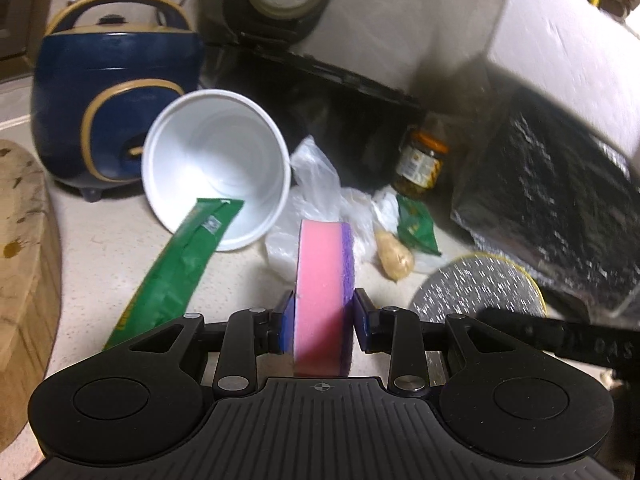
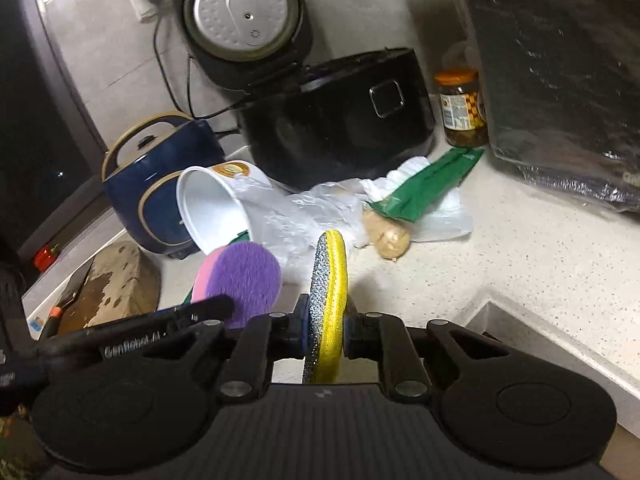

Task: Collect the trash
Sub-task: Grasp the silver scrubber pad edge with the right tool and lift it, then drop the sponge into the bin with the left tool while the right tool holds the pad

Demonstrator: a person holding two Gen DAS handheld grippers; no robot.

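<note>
My left gripper (image 1: 322,320) is shut on a round pink and purple sponge (image 1: 322,276), held edge-up above the counter; the sponge also shows in the right wrist view (image 2: 244,280). My right gripper (image 2: 325,324) is shut on a round yellow and silver scouring pad (image 2: 330,296), seen flat at the right of the left wrist view (image 1: 476,292). Ahead lie a tipped white paper cup (image 1: 218,168), a long green wrapper (image 1: 176,264), a smaller green wrapper (image 2: 424,188), crumpled clear plastic bags (image 2: 304,216) and a piece of ginger (image 2: 390,240).
A blue rice cooker (image 1: 108,100), a black rice cooker (image 2: 340,120) with its lid up, a pickle jar (image 2: 464,108) and a black foil-wrapped box (image 2: 560,80) stand behind. A wooden chopping block (image 1: 24,260) is at the left. The sink edge (image 2: 560,344) lies at the right.
</note>
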